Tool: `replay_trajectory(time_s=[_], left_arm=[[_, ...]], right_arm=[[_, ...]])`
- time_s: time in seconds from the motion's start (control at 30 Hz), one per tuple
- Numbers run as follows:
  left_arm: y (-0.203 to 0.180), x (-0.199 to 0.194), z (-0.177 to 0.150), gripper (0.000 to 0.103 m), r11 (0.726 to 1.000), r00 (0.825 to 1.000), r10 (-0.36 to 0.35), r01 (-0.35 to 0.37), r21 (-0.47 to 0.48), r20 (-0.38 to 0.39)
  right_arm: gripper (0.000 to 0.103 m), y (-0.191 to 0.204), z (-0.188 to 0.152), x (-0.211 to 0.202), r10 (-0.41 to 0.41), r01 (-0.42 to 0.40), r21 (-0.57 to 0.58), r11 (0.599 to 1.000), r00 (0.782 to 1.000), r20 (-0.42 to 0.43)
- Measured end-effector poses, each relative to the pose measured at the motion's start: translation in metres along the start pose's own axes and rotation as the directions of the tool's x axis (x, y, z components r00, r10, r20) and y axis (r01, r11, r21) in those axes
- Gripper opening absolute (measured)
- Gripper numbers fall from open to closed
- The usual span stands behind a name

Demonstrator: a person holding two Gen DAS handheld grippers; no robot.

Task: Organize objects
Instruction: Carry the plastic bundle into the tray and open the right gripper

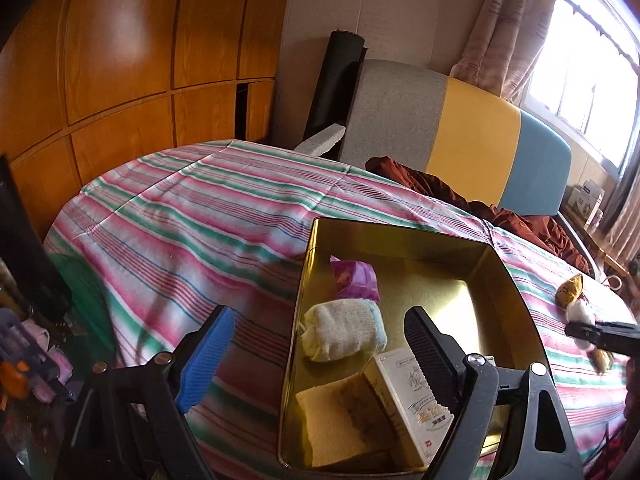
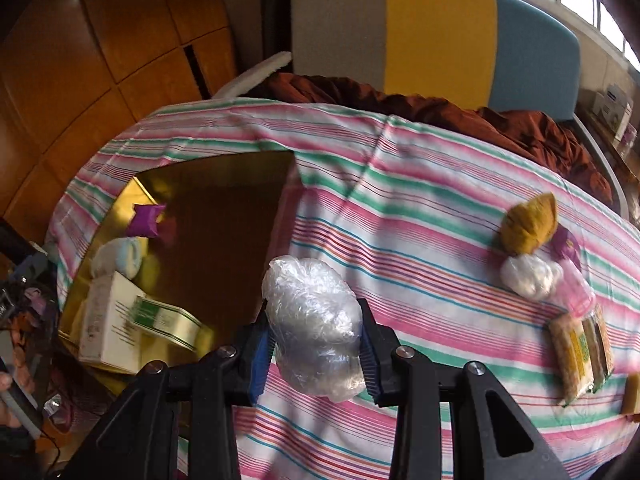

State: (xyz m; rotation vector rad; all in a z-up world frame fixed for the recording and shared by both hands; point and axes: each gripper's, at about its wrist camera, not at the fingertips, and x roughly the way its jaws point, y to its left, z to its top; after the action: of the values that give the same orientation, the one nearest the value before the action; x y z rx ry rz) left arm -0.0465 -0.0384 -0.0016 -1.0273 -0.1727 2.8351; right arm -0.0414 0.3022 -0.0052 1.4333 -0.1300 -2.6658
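We see the right gripper (image 2: 316,344) clamped on a crumpled clear plastic bag (image 2: 314,326), its blue pads pressing the bag from both sides. The bag hangs above the striped cloth (image 2: 400,240), just off the near right edge of the gold tin (image 2: 224,216), which lies toward nine o'clock in the right wrist view.

The left gripper (image 1: 320,356) hovers with its jaws spread wide and nothing between them. One finger sits over the cloth at the tin's left, the other over the tin's inside.

Inside the tin (image 1: 480,280), as the left wrist view shows it, a purple wrapper (image 1: 354,276) lies toward twelve o'clock. A rolled white sock (image 1: 344,330) rests just below it. A white box (image 1: 408,400) and a yellow sponge (image 1: 332,424) sit side by side and touching toward six o'clock. The right wrist view also shows a green and white box (image 2: 168,320) lying against the white box, though it is blurred.

Out on the cloth, toward three o'clock in the right wrist view, a mustard-coloured pouch (image 2: 528,224) lies touching a second ball of clear plastic (image 2: 528,276). Below them are some flat snack packets (image 2: 580,356) side by side. A small yellow block (image 2: 632,394) sits at the frame edge.

Beyond the cloth lies a rumpled rust-red blanket (image 2: 500,120), backed by a grey, yellow and blue headboard (image 2: 436,32).
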Motion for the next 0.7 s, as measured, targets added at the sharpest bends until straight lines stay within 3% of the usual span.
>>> replay_trajectory(time_s=[0.13,0.3,0.47,0.53,0.7], left_arm=[[0.01,-0.008,-0.006,0.087,1.0,1.0,0.017,-0.017,-0.016,-0.002],[0.014,-0.016,-0.008,0.089,0.999,0.999,0.044,-0.044,-0.007,0.005],[0.016,-0.021,-0.01,0.089,0.998,0.998,0.055,-0.055,0.009,0.005],[0.016,-0.02,-0.012,0.089,0.998,0.998,0.057,-0.057,0.016,0.002],[0.012,-0.017,-0.012,0.089,0.999,0.999,0.045,-0.045,0.019,-0.008]], right_arm=[[0.037,0.054,0.025,0.018,0.084,-0.084,-0.085,0.993,0.996,-0.004],[0.039,0.098,0.04,0.072,0.099,-0.11,-0.128,0.986,0.991,-0.094],[0.051,0.116,0.04,0.096,0.135,-0.15,-0.113,0.982,0.982,-0.13],[0.061,0.119,0.038,0.096,0.146,-0.162,-0.116,0.98,0.981,-0.131],[0.063,0.111,0.032,0.083,0.15,-0.16,-0.101,0.982,0.983,-0.102]])
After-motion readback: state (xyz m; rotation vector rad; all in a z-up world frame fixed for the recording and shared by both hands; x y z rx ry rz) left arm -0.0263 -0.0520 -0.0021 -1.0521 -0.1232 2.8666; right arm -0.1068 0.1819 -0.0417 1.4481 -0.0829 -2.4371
